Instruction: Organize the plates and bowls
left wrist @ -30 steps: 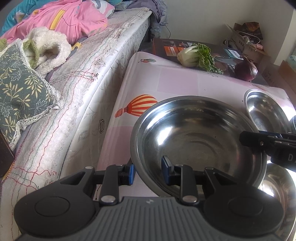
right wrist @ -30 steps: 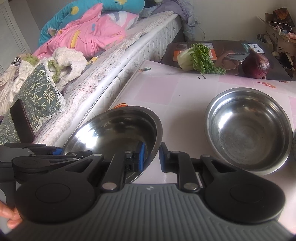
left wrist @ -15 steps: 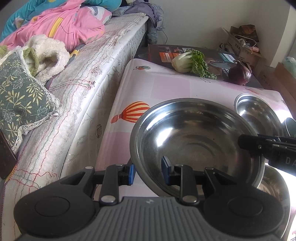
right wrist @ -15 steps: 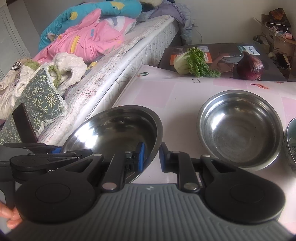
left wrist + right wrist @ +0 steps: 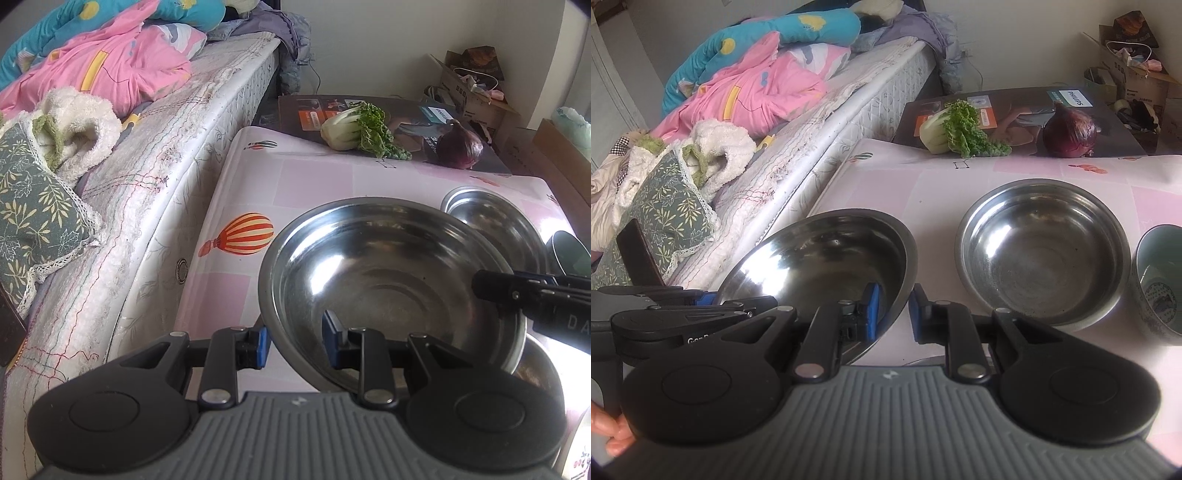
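A large steel bowl (image 5: 388, 273) hangs tilted above the pink table cloth (image 5: 314, 184), held by its rim from two sides. My left gripper (image 5: 297, 343) is shut on the near rim, one blue pad inside and one outside. My right gripper (image 5: 894, 314) is shut on the large bowl's (image 5: 820, 258) right rim; in the left wrist view its black fingers (image 5: 517, 291) reach over that rim. A smaller steel bowl (image 5: 1041, 251) stands on the table beyond. A ceramic bowl (image 5: 1160, 280) stands at the right edge. Another steel bowl (image 5: 535, 369) lies below the held one.
A bed (image 5: 177, 140) with pink and blue bedding and a leaf-print cushion (image 5: 33, 221) runs along the table's left side. A bok choy (image 5: 956, 129) and a red onion (image 5: 1069, 131) lie on a dark box at the far end. Cardboard boxes (image 5: 476, 92) fill the back right corner.
Both grippers have risen a little with the large bowl still gripped. The table and the smaller bowl have slid down and left in the views, and the ceramic bowl has come into view.
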